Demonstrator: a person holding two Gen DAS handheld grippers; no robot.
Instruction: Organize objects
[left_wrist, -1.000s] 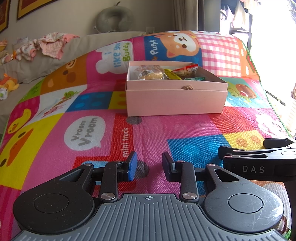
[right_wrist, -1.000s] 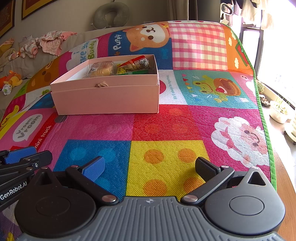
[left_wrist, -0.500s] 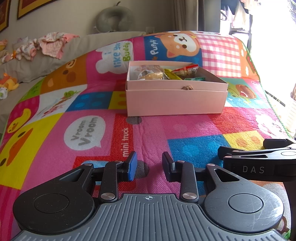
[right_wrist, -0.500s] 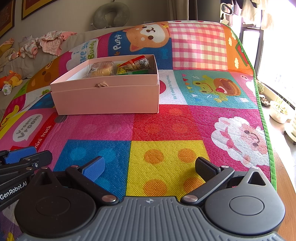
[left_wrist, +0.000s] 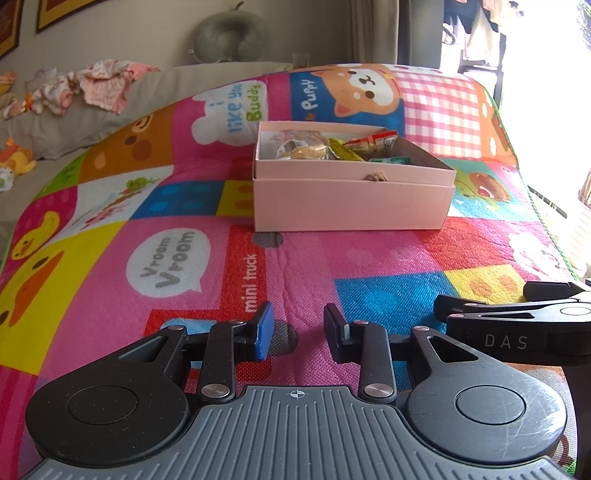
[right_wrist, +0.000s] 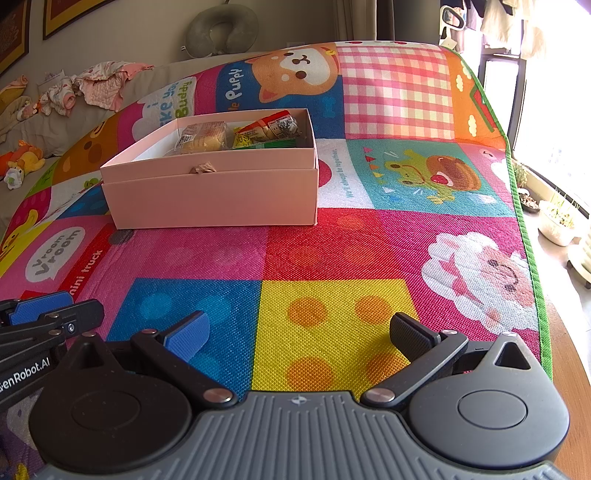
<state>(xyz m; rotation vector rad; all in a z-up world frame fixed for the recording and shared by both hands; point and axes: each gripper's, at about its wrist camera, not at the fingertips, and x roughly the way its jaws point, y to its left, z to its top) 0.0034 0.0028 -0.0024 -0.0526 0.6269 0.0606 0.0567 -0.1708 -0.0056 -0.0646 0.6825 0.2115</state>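
A colourful cartoon play mat (left_wrist: 229, 266) covers the surface under both grippers. The left gripper (left_wrist: 298, 329) sits low over the mat with its fingers (left_wrist: 264, 329) a small gap apart, released and holding nothing. Straight ahead of those fingers, well apart from them, stands a pink box (left_wrist: 351, 201) with its top open. Inside it, toward the far end, lie wrapped snacks (left_wrist: 306, 149): a bread-like bun in clear wrap, with yellow, red and green packets just to its right. A small crumpled brownish scrap (left_wrist: 375, 178) shows at the middle of the box's near rim. The right gripper (right_wrist: 299, 338) hovers over a yellow square of the mat with its fingers (right_wrist: 186, 338) spread wide, empty. From it, the same box (right_wrist: 214, 199) lies ahead and to the left of the fingers, the snacks (right_wrist: 240, 134) gathered in its far half. Each gripper's tip shows at the edge of the other's view, side by side. Beyond the mat are a grey sofa back, a neck pillow (right_wrist: 221, 31) and a heap of clothes (right_wrist: 92, 86).
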